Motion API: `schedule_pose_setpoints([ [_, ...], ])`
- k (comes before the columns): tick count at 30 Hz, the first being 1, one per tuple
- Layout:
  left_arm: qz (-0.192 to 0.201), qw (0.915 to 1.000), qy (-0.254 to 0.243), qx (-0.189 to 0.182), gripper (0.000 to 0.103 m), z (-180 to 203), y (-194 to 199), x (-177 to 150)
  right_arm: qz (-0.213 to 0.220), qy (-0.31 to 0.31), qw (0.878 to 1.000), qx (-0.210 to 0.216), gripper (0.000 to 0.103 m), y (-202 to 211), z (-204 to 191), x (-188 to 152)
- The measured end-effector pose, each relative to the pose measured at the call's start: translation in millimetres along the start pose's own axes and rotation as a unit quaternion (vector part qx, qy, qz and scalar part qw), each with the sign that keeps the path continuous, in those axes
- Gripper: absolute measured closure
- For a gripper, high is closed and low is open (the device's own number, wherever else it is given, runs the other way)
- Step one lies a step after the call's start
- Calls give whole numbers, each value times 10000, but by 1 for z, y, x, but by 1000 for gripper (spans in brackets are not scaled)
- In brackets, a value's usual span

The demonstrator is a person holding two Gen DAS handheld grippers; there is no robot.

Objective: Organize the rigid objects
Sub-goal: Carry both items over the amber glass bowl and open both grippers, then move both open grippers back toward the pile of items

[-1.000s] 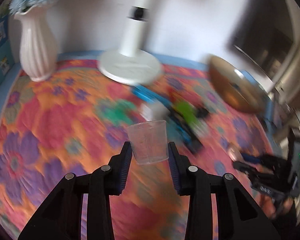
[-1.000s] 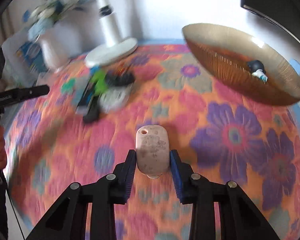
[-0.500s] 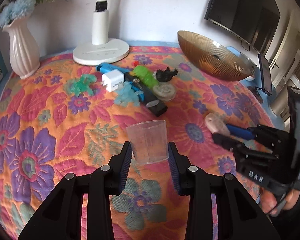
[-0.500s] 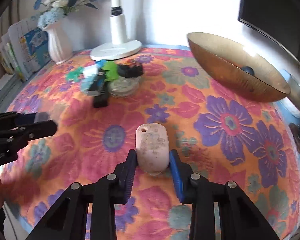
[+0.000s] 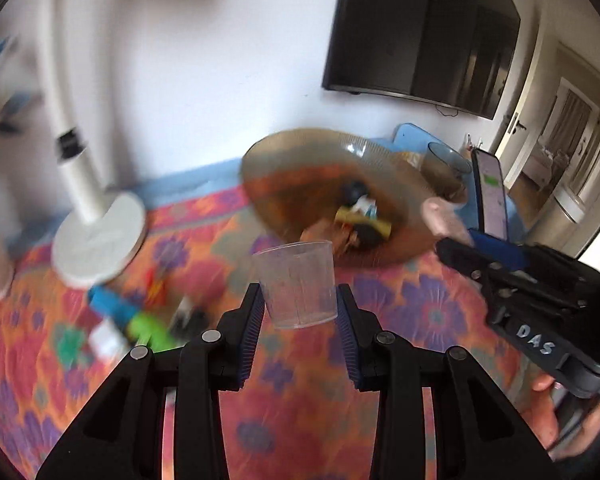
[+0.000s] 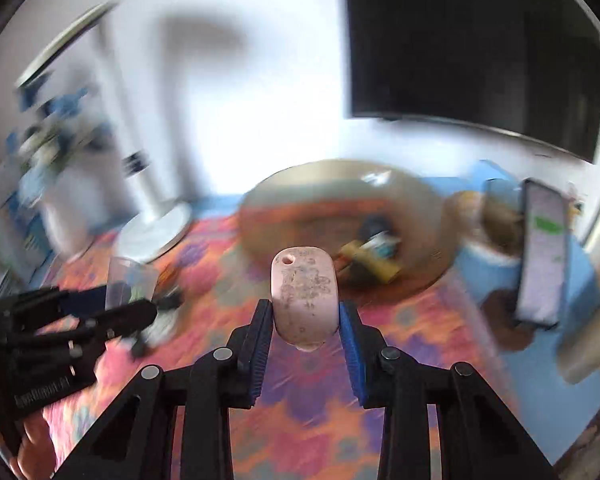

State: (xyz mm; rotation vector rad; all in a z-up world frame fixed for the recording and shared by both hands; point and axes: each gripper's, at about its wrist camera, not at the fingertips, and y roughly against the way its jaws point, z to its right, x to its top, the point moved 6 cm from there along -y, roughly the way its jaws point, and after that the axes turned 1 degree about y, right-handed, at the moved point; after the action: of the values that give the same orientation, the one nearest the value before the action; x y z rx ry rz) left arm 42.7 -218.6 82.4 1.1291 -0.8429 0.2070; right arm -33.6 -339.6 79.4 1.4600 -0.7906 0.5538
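My left gripper (image 5: 299, 312) is shut on a clear plastic cup (image 5: 298, 282), held upright above the flowered cloth. My right gripper (image 6: 305, 318) is shut on a pale pink speckled stone (image 6: 304, 296) with a small hole near its top. Both face a wide amber glass bowl (image 5: 300, 152) at the back, which holds several small items, among them a yellow piece (image 6: 370, 262). In the left wrist view the right gripper (image 5: 456, 240) reaches in from the right with the stone's tip (image 5: 440, 216) by the bowl's rim. The right wrist view shows the left gripper (image 6: 128, 300) with the cup (image 6: 130, 282) at left.
A white lamp base (image 5: 100, 236) stands at the back left, with a heap of small loose objects (image 5: 140, 320) in front of it. A phone (image 6: 542, 256) stands propped at the right by the table edge. A vase of flowers (image 6: 56, 184) is at far left, and a dark screen (image 5: 420, 28) hangs on the wall.
Both grippers have risen and swung toward the amber bowl, which now fills the middle of both views. The heap of small objects has dropped to the lower left. Both grips are unchanged.
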Motion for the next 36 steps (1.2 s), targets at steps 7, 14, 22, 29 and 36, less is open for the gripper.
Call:
schedule_pose_setpoints([
  [7,-335,9994,112,-43,70,27,-50,30,-621,-407,9972,-58,70,-40,47,38],
  [14,-451,9987,34,231,36,32,-66,31,-1160,-585,9915,-110,69,-78,61,25],
  [22,265,9976,372,529,32,-20,25,14,-1057,-1002,9893,117,68,-43,70,12],
  [29,740,9831,970,1365,32,-97,127,-39,-675,-872,9920,620,59,12,2,-10],
  [36,1026,9675,1340,1884,32,-136,184,-99,-342,-342,9937,1010,59,49,-78,-33],
])
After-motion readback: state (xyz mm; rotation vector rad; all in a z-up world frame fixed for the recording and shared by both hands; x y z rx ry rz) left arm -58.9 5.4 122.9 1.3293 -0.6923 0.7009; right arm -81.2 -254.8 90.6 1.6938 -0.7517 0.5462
